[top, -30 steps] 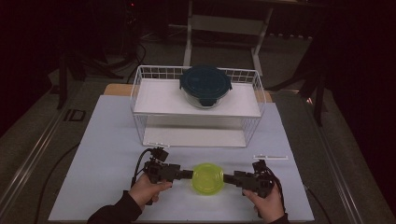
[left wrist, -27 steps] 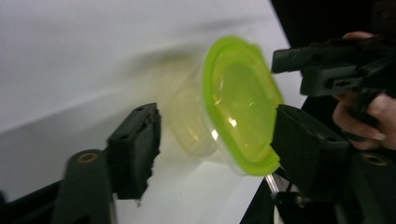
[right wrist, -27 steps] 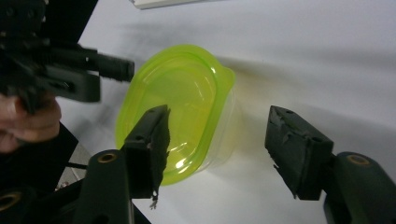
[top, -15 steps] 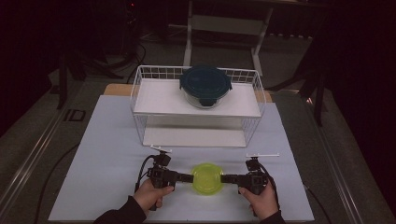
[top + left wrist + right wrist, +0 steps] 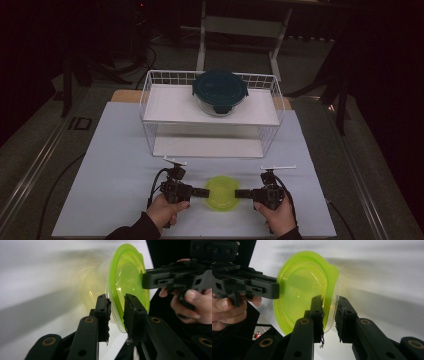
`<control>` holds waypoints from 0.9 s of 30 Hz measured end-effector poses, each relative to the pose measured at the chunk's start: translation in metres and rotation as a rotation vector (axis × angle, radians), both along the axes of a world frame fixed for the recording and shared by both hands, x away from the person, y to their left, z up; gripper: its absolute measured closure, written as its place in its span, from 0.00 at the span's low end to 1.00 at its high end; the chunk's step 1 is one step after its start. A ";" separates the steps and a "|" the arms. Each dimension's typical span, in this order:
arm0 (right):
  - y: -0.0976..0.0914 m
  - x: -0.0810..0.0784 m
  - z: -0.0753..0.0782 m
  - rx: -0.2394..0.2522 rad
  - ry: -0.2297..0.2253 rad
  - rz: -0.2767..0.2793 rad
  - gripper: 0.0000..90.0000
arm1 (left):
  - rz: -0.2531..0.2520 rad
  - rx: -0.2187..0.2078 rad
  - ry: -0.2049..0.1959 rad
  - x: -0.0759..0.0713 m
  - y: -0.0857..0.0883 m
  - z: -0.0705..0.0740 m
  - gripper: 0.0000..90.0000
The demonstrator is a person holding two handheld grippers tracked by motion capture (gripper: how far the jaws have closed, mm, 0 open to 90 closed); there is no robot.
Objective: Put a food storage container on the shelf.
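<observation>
left gripper (image 5: 207, 192) and right gripper (image 5: 236, 193) jaws just closed in, each pinching opposite rims of green-lidded container (image 5: 222, 192) (clear tub underneath), near front edge of white table (image 5: 110, 165), below wire rack (image 5: 150, 100)

The bowl (image 5: 222, 192) is glossy translucent green plastic; the rack (image 5: 150, 100) is white coated wire; the counter (image 5: 115, 150) is matt white.

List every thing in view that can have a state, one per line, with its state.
Green container: lid on, upright on the table, gripped at opposite sides of its rim.
Left gripper: jaws have just been closing, now clamped on the container's rim.
Right gripper: jaws have just been closing, now clamped on the opposite rim.
Glass bowl: dark lid on, sitting on the rack's top shelf.
Wire rack: upright; lower shelf bare.
</observation>
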State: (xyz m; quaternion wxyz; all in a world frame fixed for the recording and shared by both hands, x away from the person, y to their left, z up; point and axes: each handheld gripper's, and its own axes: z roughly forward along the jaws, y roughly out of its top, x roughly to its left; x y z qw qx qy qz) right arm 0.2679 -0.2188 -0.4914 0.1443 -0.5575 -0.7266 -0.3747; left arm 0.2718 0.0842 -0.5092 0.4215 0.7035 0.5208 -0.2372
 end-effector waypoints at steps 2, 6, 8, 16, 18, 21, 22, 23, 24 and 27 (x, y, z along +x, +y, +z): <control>-0.001 -0.001 0.000 0.005 -0.001 0.000 0.86 | -0.001 -0.008 0.001 -0.001 0.001 0.000 0.83; -0.001 -0.004 0.002 0.012 -0.014 -0.008 0.88 | 0.000 -0.006 -0.013 -0.002 0.000 0.002 0.86; 0.000 -0.005 0.003 0.008 -0.021 -0.002 0.89 | 0.006 -0.002 -0.018 -0.002 0.001 0.004 0.88; 0.002 -0.008 0.010 0.019 -0.062 0.009 0.90 | 0.005 -0.027 -0.027 0.001 0.007 0.009 0.90; 0.003 -0.007 0.015 0.022 -0.083 0.015 0.90 | 0.009 -0.038 -0.029 0.002 0.009 0.012 0.90; 0.004 -0.006 0.021 0.028 -0.100 0.025 0.90 | 0.009 -0.045 -0.043 0.003 0.011 0.018 0.90; 0.005 -0.005 0.024 0.031 -0.110 0.027 0.90 | 0.005 -0.040 -0.057 0.003 0.012 0.020 0.90; 0.006 -0.005 0.026 0.030 -0.116 0.030 0.90 | 0.007 -0.037 -0.067 0.003 0.013 0.024 0.90; 0.007 -0.005 0.028 0.029 -0.123 0.031 0.90 | 0.007 -0.039 -0.073 0.004 0.013 0.026 0.90; 0.008 -0.004 0.037 0.038 -0.147 0.029 0.90 | 0.015 -0.047 -0.096 0.004 0.016 0.034 0.90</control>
